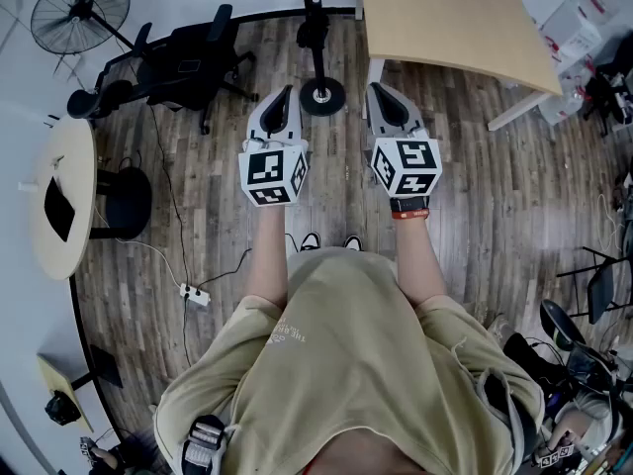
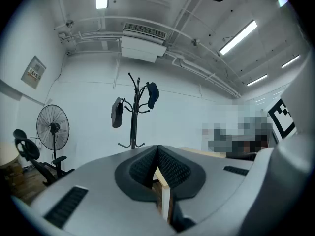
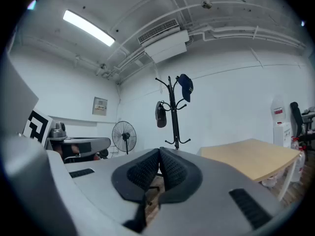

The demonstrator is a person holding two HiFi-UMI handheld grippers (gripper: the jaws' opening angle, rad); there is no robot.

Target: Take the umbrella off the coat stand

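The black coat stand (image 2: pixel 133 113) rises ahead against the white wall, and its round base (image 1: pixel 321 95) shows on the floor in the head view. A folded grey umbrella (image 2: pixel 116 112) hangs from a hook on its left side; it shows again as the umbrella (image 3: pixel 160 114) in the right gripper view. A dark blue cap (image 2: pixel 152 95) hangs on the upper right hook. My left gripper (image 2: pixel 157 150) is shut with nothing in it, well short of the stand. My right gripper (image 3: pixel 160 152) is likewise shut and empty. Both are held level, side by side, the left gripper (image 1: pixel 287 95) and the right gripper (image 1: pixel 380 91).
A light wooden table (image 1: pixel 455 18) stands right of the stand. A black office chair (image 1: pixel 183 62) and a standing fan (image 1: pixel 81 8) are to the left, with a round table (image 1: pixel 61 196) farther left. A power strip (image 1: pixel 194 294) and cable lie on the wood floor.
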